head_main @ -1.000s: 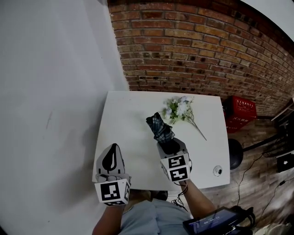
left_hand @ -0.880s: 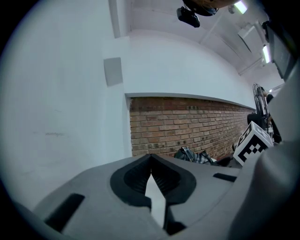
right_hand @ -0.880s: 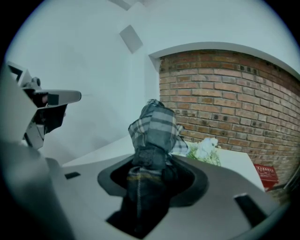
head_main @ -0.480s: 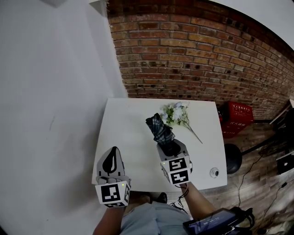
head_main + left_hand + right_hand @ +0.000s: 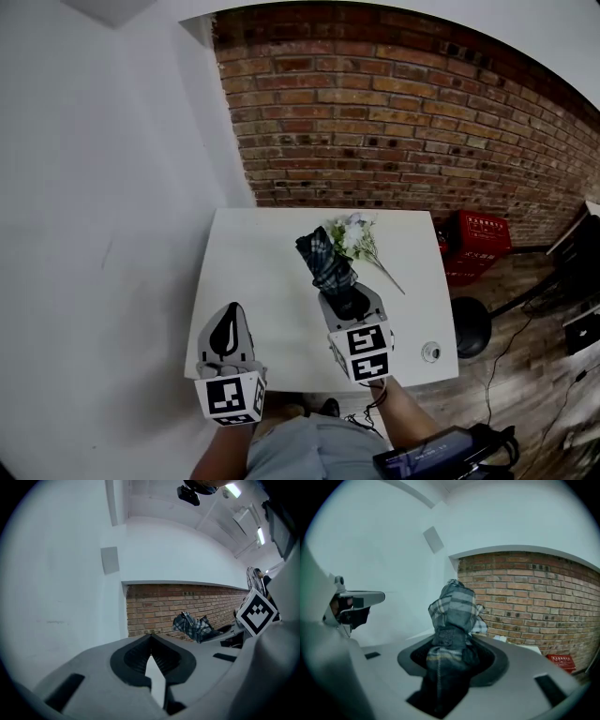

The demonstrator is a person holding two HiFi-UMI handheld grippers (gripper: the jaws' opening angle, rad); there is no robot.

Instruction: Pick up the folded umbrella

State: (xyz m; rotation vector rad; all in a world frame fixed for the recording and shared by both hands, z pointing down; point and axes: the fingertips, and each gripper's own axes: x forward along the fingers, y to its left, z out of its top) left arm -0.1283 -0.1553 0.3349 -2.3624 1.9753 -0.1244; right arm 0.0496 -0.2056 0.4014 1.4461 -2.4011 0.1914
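A red brick wall [image 5: 394, 122] fills the far side of the room and meets a plain white wall [image 5: 103, 187] on the left. Against that corner stands a white square tabletop [image 5: 253, 281]. On the floor to its right sit a red crate [image 5: 478, 239] and a black round stool [image 5: 469, 328], both clear of the work. On the far part of the tabletop lies a bunch of pale flowers [image 5: 356, 239], and a small round object [image 5: 430, 352] rests near the front right corner.

The folded umbrella [image 5: 326, 262], dark plaid, is in the air above the tabletop. Its near end is clamped between the fingers of the right gripper [image 5: 342, 298], and its free end points toward the brick wall, next to the flowers in the head view. The left gripper [image 5: 227, 328] hangs off to the left over the tabletop's front edge, well apart from the umbrella, its fingers together at the tips with nothing between them.
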